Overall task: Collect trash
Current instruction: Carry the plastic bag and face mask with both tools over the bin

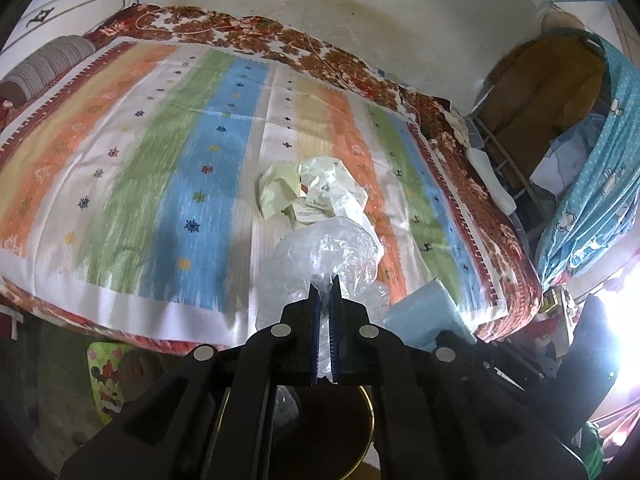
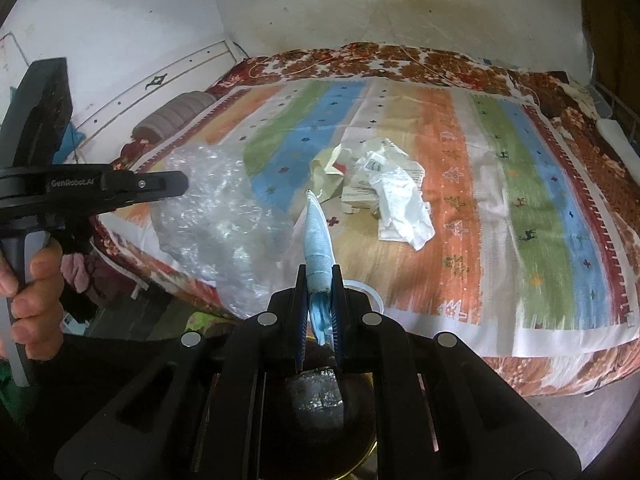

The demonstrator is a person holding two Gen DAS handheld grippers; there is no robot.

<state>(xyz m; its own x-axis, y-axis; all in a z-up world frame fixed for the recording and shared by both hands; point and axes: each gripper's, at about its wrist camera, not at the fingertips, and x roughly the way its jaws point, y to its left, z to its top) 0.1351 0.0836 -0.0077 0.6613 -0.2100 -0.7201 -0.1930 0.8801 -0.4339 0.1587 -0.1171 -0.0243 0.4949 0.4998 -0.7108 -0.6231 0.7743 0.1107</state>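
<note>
My left gripper (image 1: 325,286) is shut on a clear plastic bag (image 1: 324,256) and holds it over the near edge of the bed; the bag also shows in the right wrist view (image 2: 216,216), with the left gripper (image 2: 176,184) at its left side. My right gripper (image 2: 319,276) is shut on a light blue folded packet (image 2: 318,240), which shows at the bed edge in the left wrist view (image 1: 428,312). A pile of crumpled paper, white plastic and a small carton (image 1: 316,196) lies on the striped bedspread beyond both grippers (image 2: 380,188).
The bed (image 2: 520,240) fills both views, with a grey bolster (image 1: 48,64) at its head. A dark round bin with a gold rim (image 2: 320,412) stands on the floor below the grippers. A rack with blue cloth (image 1: 592,184) stands to the right.
</note>
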